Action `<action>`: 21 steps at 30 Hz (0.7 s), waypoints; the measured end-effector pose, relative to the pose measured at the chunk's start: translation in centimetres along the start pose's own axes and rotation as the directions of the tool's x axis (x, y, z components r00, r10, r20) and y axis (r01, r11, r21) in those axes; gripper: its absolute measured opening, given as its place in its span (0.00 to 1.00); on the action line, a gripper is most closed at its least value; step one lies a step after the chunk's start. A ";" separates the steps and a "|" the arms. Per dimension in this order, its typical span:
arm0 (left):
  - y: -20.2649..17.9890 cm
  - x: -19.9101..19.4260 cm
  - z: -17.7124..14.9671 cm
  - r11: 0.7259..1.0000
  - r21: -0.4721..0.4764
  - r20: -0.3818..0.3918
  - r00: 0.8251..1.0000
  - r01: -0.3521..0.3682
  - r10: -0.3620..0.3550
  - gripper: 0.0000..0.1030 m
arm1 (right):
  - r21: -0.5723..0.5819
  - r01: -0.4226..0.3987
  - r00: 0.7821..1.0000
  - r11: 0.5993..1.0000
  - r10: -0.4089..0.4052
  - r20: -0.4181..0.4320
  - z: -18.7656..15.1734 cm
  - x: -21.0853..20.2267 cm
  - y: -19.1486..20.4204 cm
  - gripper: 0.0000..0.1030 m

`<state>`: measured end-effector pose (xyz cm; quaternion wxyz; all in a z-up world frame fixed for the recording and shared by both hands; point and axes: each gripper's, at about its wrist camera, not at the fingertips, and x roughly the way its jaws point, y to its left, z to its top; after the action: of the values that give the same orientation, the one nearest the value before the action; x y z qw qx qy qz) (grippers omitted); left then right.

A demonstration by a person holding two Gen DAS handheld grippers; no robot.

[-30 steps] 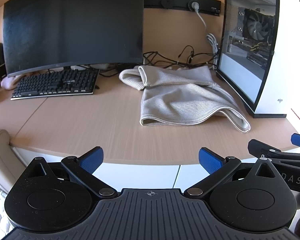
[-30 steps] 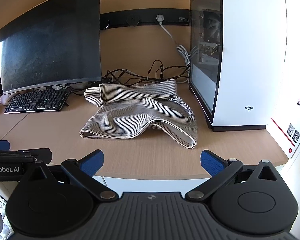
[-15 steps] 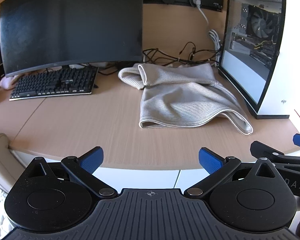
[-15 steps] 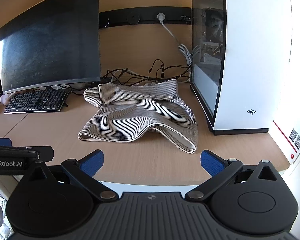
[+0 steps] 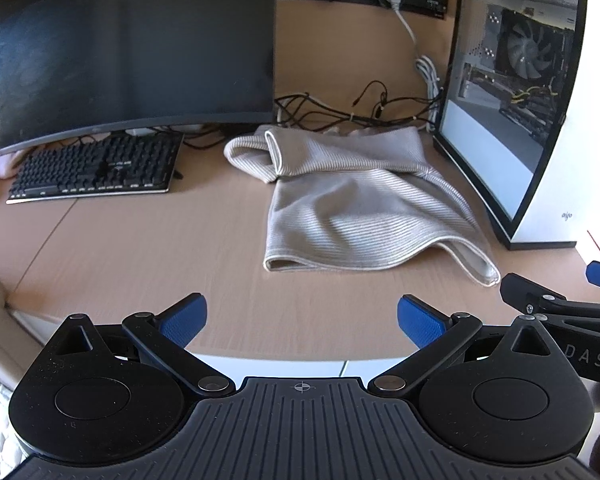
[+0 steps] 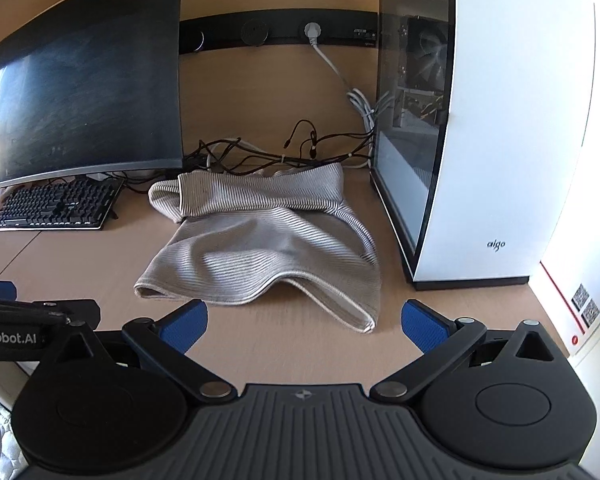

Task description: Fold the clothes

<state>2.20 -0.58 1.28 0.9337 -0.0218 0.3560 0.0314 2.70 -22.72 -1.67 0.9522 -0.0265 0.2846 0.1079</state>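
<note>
From the left wrist, your left gripper (image 5: 302,318) hung level over the desk (image 5: 140,248) edge, jaws wide apart, short of the crumpled beige garment (image 5: 364,208) beside the computer case (image 5: 540,120).

From the right wrist, your right gripper (image 6: 304,320) sat likewise, jaws apart and empty; the garment (image 6: 268,248) ran lengthwise away from you.

Black ribbed left gripper (image 5: 302,316) body, blue-padded jaws, silver screws

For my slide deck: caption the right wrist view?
Open right claw nears rumpled beige ribbed knit garment on wooden desk.
</note>
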 end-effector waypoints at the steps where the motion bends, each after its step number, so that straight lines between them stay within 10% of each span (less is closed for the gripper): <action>1: 0.0 0.1 0.2 1.000 0.002 0.002 1.000 0.000 0.000 1.00 | 0.001 -0.001 1.000 1.000 0.001 -0.001 0.2 0.1 0.0 1.00; 21: -0.3 1.8 0.9 1.000 0.014 -0.058 0.998 0.011 -0.011 1.00 | 0.048 0.005 0.998 0.999 -0.002 -0.066 0.2 1.7 -0.7 1.00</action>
<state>4.18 -0.69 0.76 0.9232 -0.0179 0.3831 0.0230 4.38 -23.00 -2.41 0.9429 -0.0078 0.3181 0.0983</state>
